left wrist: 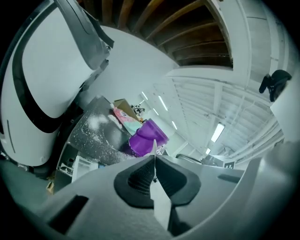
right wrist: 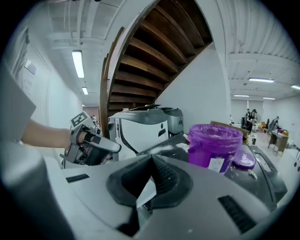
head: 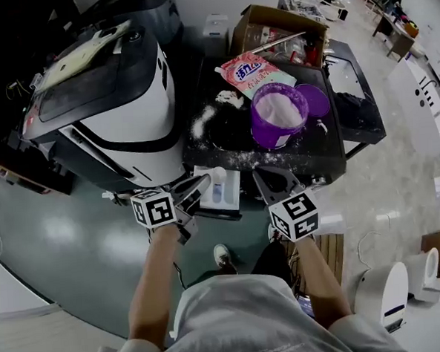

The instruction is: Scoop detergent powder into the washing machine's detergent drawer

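Two grippers sit low in head view: left gripper [head: 198, 186] and right gripper [head: 269, 185], both claws pressed together on nothing. No scoop is visible, so scooping looks unstarted. The detergent drawer [head: 222, 192] is open at 12 o'clock of the left one, contents unclear. The purple powder tub [head: 278, 116] is farther, at 1 o'clock, lid [head: 316, 99] off, brim-full and white. Spilled powder [head: 202, 124] lies on the black table [head: 324, 146] at the tub's 9 o'clock.
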### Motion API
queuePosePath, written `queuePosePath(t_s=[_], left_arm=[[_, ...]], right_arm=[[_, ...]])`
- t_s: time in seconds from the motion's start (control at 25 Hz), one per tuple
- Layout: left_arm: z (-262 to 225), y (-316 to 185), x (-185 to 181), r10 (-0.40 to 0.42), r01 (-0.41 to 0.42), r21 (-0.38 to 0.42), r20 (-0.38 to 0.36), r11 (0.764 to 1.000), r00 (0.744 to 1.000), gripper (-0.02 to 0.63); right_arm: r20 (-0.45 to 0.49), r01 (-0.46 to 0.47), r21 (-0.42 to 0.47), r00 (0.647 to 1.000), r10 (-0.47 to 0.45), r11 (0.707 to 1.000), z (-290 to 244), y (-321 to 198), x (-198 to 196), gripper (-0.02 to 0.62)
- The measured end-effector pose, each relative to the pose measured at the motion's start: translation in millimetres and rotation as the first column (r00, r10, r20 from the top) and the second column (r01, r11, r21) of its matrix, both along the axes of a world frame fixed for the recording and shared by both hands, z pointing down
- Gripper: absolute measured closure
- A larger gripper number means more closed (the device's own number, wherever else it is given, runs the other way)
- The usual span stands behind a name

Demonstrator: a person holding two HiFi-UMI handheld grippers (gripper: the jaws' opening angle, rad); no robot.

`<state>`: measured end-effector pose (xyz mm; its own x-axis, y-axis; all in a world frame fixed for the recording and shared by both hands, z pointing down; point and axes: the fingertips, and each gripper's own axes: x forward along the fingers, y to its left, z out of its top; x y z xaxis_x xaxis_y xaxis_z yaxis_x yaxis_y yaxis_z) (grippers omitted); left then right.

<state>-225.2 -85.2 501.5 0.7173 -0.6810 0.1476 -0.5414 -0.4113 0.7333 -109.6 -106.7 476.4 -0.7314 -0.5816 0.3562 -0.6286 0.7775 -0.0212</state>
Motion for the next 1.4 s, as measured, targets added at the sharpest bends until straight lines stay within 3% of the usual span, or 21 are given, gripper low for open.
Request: queuePosePath(t_s=[0.48, 0.72, 1.04, 1.24, 1.4], left_arm=[[57, 0, 26, 0.16, -0.147, -0.102, 0.132, 0.984, 0.978, 0.591], [81, -2, 29, 0.215, -0.185, -0.133, 0.266, 0.974, 0.94, 0.591], [94, -8, 39, 0.263, -0.223, -0.152, 0.345, 0.963, 0.901, 0.591], [98, -6, 45, 0.303, -0.261, -0.155, 0.431, 0.953, 0.85, 0.591], [105, -4, 49, 0.343, -0.312, -0.15, 0.536, 0.938, 0.772, 0.591]], right_arm=[[-0.038, -0.127, -0.121, 0.992, 0.123, 0.985, 53, 10, 27, 0.591], [-0.033, -0.156, -0.16, 0.988, 0.152, 0.975, 68, 13, 32, 0.591], [-0.031, -0.142, -0.179, 0.99, 0.138, 0.974, 78, 14, 32, 0.591], [-0.025, -0.148, -0.191, 0.989, 0.146, 0.97, 80, 12, 38, 0.591], [-0.021, -0.152, -0.196, 0.988, 0.151, 0.969, 81, 9, 45, 0.591]])
